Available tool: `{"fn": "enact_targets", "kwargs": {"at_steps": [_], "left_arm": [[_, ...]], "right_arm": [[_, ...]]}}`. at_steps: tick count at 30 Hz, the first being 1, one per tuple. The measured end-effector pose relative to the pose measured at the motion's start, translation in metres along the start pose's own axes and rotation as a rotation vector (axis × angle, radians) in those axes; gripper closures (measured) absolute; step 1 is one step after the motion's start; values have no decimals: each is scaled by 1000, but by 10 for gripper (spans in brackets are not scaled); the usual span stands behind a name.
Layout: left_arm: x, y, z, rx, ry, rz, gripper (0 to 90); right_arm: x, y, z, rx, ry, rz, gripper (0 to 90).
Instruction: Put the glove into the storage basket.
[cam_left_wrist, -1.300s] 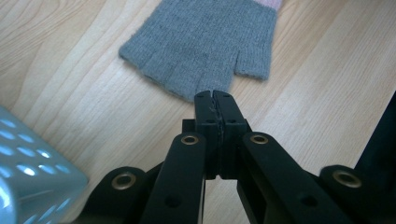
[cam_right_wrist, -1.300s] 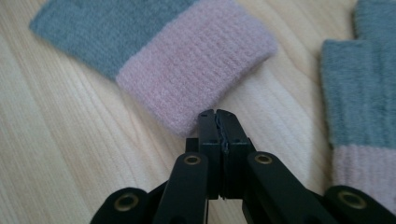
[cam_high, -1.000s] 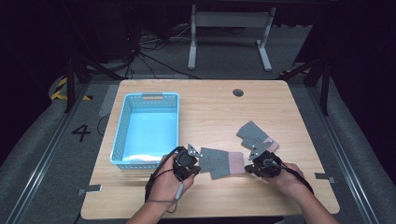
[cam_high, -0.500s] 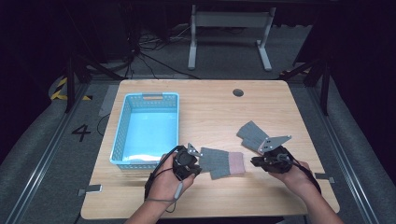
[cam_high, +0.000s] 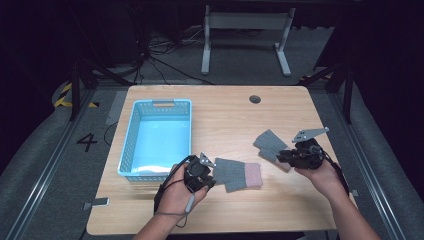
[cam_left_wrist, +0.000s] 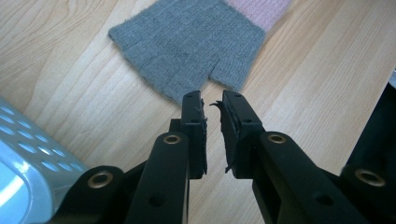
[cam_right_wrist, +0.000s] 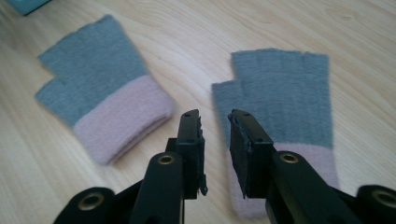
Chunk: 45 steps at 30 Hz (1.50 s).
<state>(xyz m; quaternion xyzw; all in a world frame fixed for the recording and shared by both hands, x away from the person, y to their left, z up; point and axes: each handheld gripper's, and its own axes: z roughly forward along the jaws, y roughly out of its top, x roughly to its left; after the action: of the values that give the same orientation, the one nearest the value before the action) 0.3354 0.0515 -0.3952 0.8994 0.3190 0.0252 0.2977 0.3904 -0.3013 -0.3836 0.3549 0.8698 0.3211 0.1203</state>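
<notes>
Two grey fingerless gloves with pink cuffs lie flat on the wooden table. The near glove (cam_high: 235, 173) (cam_left_wrist: 196, 46) (cam_right_wrist: 98, 88) lies just in front of my left gripper (cam_high: 212, 176) (cam_left_wrist: 212, 100). Its jaws have just been opening and stand a narrow gap apart, with nothing between them. The far glove (cam_high: 269, 143) (cam_right_wrist: 280, 102) lies under and ahead of my right gripper (cam_high: 283, 156) (cam_right_wrist: 214, 119). That gripper hovers above the glove's pink cuff. Its jaws have also just been opening and hold nothing.
A light blue plastic basket (cam_high: 130, 150) (cam_left_wrist: 28, 158) stands at the table's left, close beside my left hand. A round cable hole (cam_high: 255, 99) sits near the far edge. Bare wood stretches across the far middle and right of the table.
My right gripper has lifted and drawn off to the right, away from the near glove's pink cuff, and now hangs by the far glove. My left hand has stayed in place.
</notes>
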Motion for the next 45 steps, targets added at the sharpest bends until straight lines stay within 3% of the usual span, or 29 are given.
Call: {"fn": "enact_targets", "kwargs": {"at_steps": [4, 6, 10, 12, 24, 32, 41, 45], "left_arm": [[1, 0, 3, 38, -14, 0, 749], [0, -1, 4, 55, -19, 0, 734], [0, -1, 3, 50, -21, 2, 731], [0, -1, 2, 47, -22, 1, 730], [3, -3, 0, 61, -46, -10, 693], [2, -4, -3, 59, -46, -11, 691], [3, -5, -3, 59, -42, -18, 685], [3, -5, -3, 58, -45, -18, 685]], "right_arm": [[-17, 8, 4, 39, -21, 32, 709], [-29, 11, 11, 86, -34, 50, 691], [-38, 12, 20, 123, -48, 67, 671], [-46, 11, 30, 142, -53, 87, 619], [-53, 10, 57, 204, -80, 87, 579], [-50, 8, 68, 216, -111, 84, 638], [-52, 9, 68, 223, -114, 100, 824], [-51, 11, 68, 231, -121, 96, 850]]}}
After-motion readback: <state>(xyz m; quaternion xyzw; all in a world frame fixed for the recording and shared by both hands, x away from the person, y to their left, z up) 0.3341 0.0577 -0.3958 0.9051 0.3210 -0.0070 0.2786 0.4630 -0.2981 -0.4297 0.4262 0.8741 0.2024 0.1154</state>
